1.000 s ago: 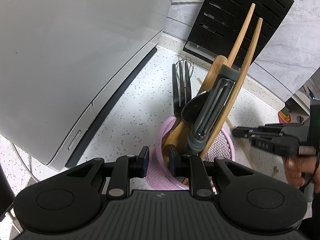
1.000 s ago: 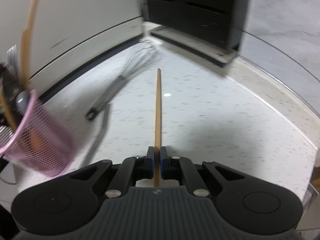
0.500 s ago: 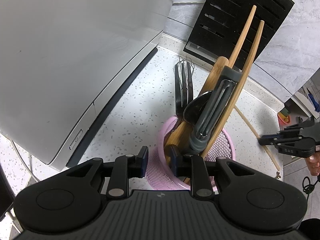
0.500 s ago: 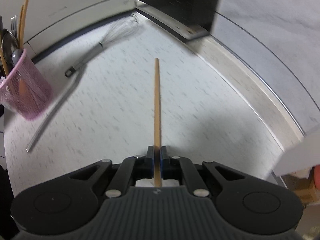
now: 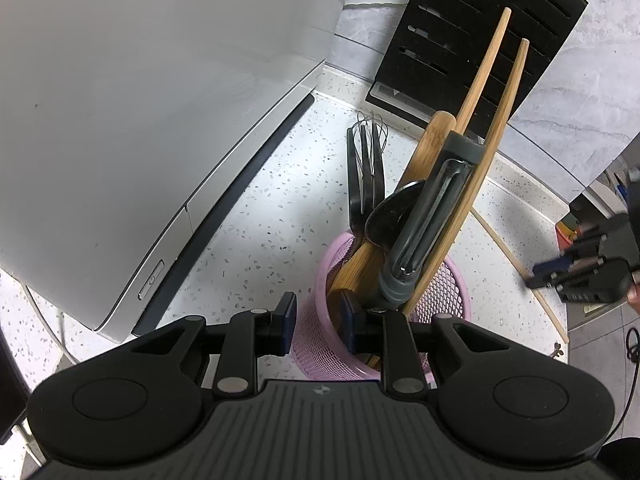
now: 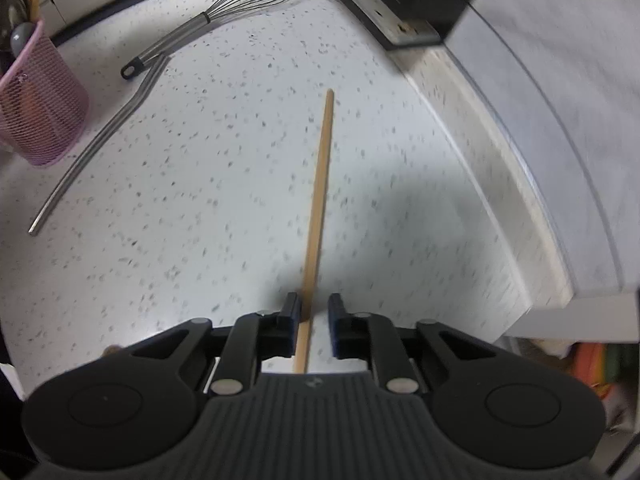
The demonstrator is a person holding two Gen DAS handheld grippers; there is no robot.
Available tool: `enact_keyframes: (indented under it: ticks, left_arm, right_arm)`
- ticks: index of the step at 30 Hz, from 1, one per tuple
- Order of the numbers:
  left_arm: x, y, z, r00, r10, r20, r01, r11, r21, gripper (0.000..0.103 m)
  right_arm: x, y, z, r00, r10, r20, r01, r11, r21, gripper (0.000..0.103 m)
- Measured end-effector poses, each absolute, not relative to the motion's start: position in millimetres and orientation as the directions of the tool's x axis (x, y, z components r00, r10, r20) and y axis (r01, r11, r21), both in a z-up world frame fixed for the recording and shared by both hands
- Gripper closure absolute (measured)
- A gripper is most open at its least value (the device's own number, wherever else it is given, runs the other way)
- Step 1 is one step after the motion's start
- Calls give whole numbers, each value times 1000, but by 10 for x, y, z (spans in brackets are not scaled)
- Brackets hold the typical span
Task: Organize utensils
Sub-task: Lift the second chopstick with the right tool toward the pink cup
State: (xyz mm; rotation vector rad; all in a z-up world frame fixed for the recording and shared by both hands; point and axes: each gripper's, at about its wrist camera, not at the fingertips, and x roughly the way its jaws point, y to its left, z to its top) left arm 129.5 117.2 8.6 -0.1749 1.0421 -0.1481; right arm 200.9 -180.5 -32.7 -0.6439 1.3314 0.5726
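Steadying the pink mesh holder (image 5: 448, 304), its rim is clamped by the left gripper (image 5: 316, 320); the right gripper (image 6: 314, 320) is opening around a chopstick (image 6: 320, 200), apparently being released.

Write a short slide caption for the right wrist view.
Right tool opening around a wooden chopstick over the speckled counter.

Right gripper (image 6: 313, 320) jaws, previously clamped on the chopstick (image 6: 320, 200), are opening; chopstick now lies loose between them on the counter (image 6: 200, 200).
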Motion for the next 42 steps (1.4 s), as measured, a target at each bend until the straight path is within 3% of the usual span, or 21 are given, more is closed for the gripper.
enact_keyframes:
  ticks: [15,21,34,42]
  left_arm:
    - [1291,1153,80,495,-207,-844,50,976,-210,77]
    - [1300,1133,76,493,-205,-846,50,977,-208,77]
    - [1312,1111,46,490,-204,-847,48,977,-207,77]
    - [1313,1124,30,487,-209,-848,48,976,-213,77]
  right_arm:
    - [2493,-1465,-375,51,6,-999,-705,709,-32,89]
    - [2629,-1526,-411,8,34,-999,-678,735,20,100]
    - [2318,-1573,-79,124,70,-990,-679,733,-33,102]
    - [2078,-1620,505,268,232,-935,-658,753,-1,102]
